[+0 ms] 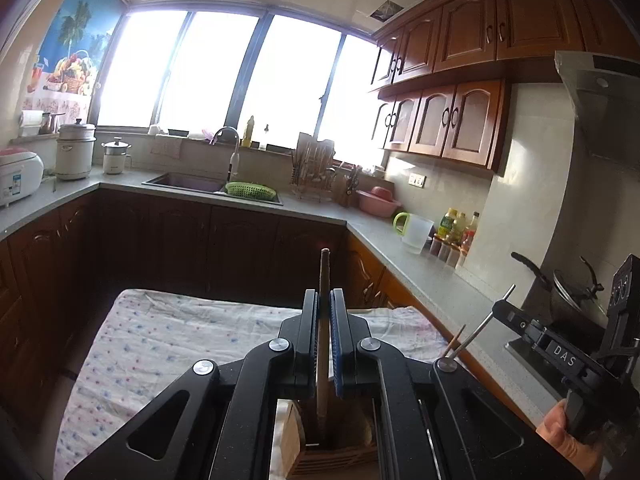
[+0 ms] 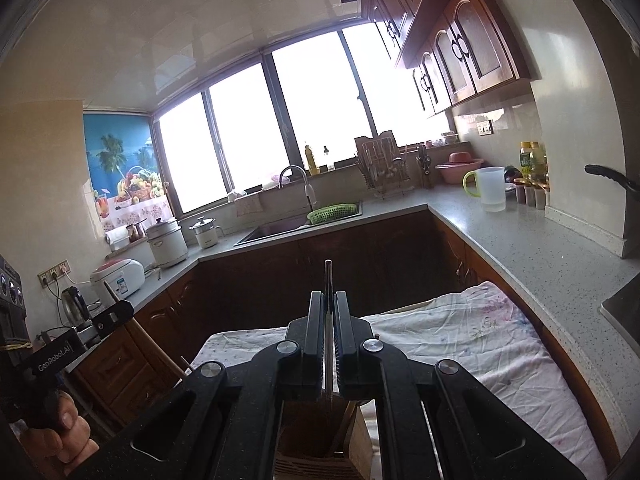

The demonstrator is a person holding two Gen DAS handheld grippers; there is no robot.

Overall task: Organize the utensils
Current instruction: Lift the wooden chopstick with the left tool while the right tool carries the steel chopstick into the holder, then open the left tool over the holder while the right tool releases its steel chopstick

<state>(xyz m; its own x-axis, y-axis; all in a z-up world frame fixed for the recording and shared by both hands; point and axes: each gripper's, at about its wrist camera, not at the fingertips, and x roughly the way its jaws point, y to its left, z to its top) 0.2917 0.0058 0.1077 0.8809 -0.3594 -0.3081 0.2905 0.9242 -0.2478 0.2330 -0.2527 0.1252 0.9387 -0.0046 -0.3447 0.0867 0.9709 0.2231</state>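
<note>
My left gripper [image 1: 325, 294] is shut on a brown wooden stick [image 1: 324, 272] that stands upright between the pads, with its lower end in a wooden utensil holder [image 1: 320, 456] right beneath. My right gripper [image 2: 329, 296] is shut on a thin metal utensil [image 2: 328, 276], also upright over the same holder [image 2: 312, 460]. In the left wrist view the right gripper [image 1: 502, 308] appears at the right edge, held by a hand, the metal rod [image 1: 480, 330] slanting through it. The right wrist view catches the left gripper [image 2: 120, 312] at the left edge.
The holder stands on a table under a floral cloth [image 1: 160, 340]. Grey counters run around the room, with a sink [image 1: 188, 182], a green basket [image 1: 250, 190], a dish rack [image 1: 312, 168], a clear jug [image 1: 416, 232], bottles [image 1: 456, 228] and a pan [image 1: 576, 292] on the stove.
</note>
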